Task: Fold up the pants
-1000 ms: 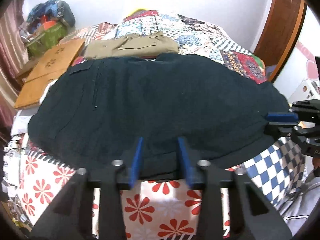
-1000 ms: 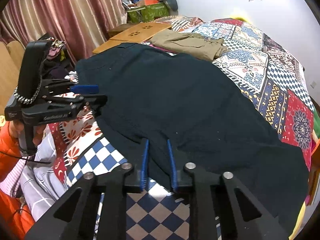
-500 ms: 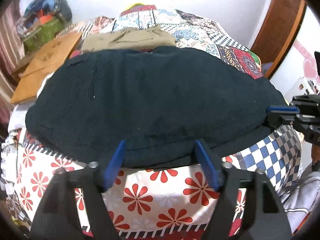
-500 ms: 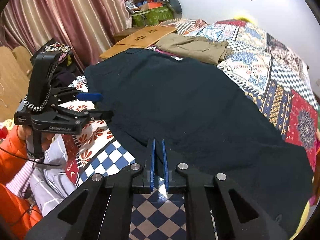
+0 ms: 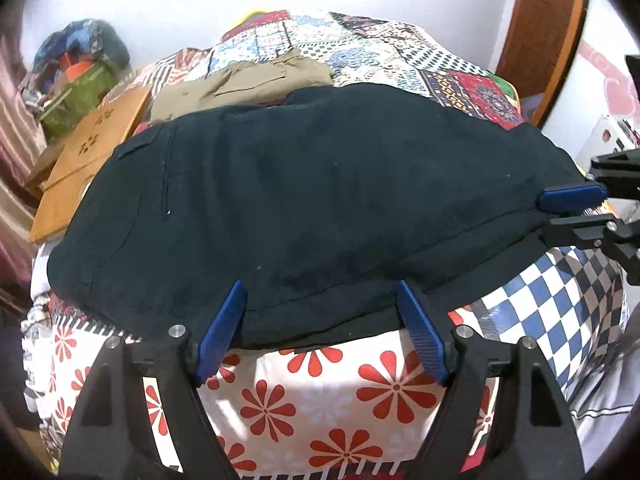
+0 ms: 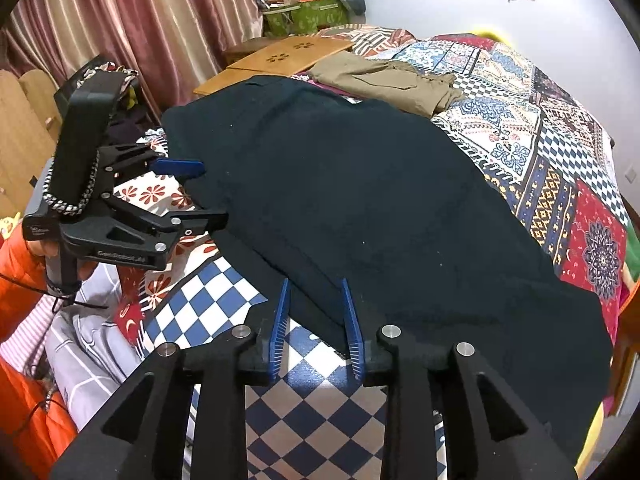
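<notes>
Dark navy pants (image 5: 312, 208) lie folded lengthwise across the patchwork bed; they also show in the right wrist view (image 6: 360, 200). My left gripper (image 5: 320, 320) is open, its blue fingers astride the pants' near edge, gripping nothing. It also shows in the right wrist view (image 6: 192, 192), open. My right gripper (image 6: 316, 312) is open at the pants' near edge, empty. It also shows in the left wrist view (image 5: 560, 216) at the pants' right end, jaws apart.
Folded khaki pants (image 5: 244, 84) lie behind the dark pants, also in the right wrist view (image 6: 384, 80). Wooden boards (image 5: 88, 152) and a green box (image 5: 76, 96) sit at the left. Curtains (image 6: 140, 20) hang beside the bed. A door frame (image 5: 548, 40) stands right.
Both grippers have let go of the pants' edge: the left opened wide first, the right closed tight and then opened. Both cameras pulled back slightly.
</notes>
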